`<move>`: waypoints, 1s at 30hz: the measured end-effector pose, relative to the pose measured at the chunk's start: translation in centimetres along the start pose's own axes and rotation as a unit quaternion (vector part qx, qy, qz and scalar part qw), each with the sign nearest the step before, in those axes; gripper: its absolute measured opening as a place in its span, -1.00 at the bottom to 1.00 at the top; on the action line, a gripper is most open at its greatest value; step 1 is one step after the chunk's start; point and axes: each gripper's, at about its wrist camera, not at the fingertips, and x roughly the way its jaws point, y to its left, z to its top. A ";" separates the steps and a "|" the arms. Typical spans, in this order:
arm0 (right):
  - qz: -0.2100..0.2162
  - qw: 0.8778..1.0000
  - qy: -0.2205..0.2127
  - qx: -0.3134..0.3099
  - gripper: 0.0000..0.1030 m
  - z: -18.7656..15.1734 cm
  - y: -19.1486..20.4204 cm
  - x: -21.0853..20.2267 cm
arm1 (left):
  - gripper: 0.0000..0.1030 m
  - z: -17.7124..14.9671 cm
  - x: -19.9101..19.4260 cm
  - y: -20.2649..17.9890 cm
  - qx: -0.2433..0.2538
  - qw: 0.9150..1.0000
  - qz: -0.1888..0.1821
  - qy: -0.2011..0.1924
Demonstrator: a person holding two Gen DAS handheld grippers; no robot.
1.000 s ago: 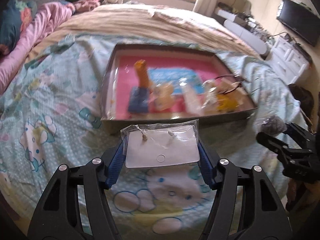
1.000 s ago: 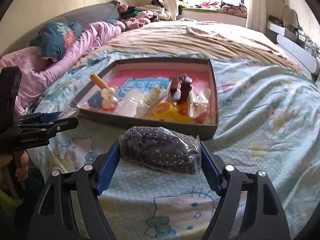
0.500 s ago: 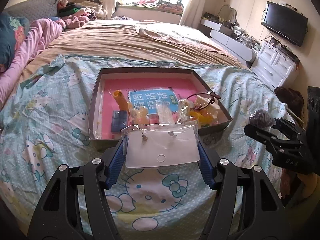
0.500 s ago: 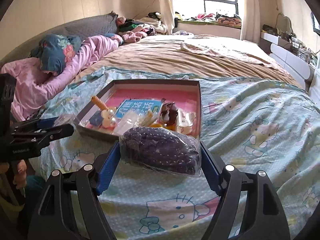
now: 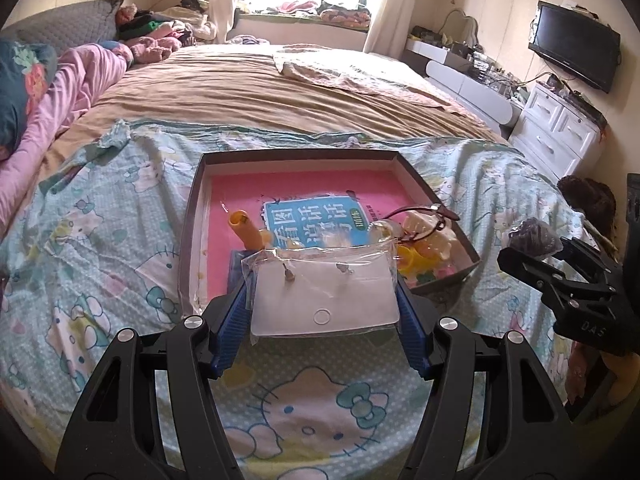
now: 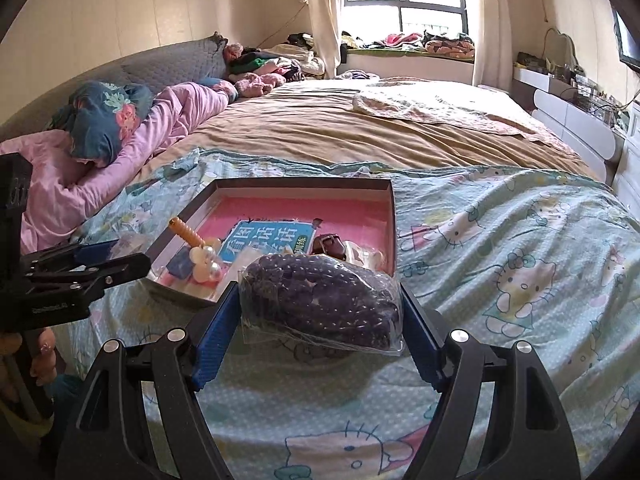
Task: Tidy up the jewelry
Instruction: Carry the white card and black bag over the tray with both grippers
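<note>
1. Pink lining covers the floor of the shallow dark-walled box that lies on the cartoon-cat bedspread, just ahead of both grippers.
2. Inside the box, nearest the left gripper, stand an orange tube and a blue booklet; a dark cord loops over yellow and pale trinkets at the box's right corner.
3. From the right wrist view the box's near wall sits between the right gripper and a pearl-like cluster, with a brown buckled piece just beyond the gripper's load.
4. Nothing lies between either gripper and the box but open bedspread; a tan blanket and a pink quilt lie well beyond.
5. The left gripper is clamped on a clear bag holding a white earring card, its blue pads pressing both side edges; the card hangs above the bedspread, in front of the box's near wall.
6. The right gripper is clamped on a clear bag of dark purple beads, pressed between its blue pads and raised over the bedspread, just short of the box.
7. Each gripper shows at the edge of the other's view, well apart.
</note>
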 end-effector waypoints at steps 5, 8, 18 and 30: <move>0.003 1.000 0.002 -0.003 0.45 0.3 0.4 1.0 | 0.11 0.2 1.0 0.7 -0.006 1.000 0.008 0.006; 0.004 1.000 0.006 -0.004 0.45 0.3 0.5 1.6 | 0.11 0.4 1.5 1.0 -0.008 1.000 0.012 0.008; 0.005 1.000 0.016 0.001 0.45 0.0 0.2 2.9 | 0.11 0.6 3.3 1.8 -0.010 0.999 0.024 0.022; 0.005 1.000 0.031 0.002 0.45 -0.6 0.1 4.2 | 0.11 1.0 4.9 2.4 -0.014 0.999 0.031 0.028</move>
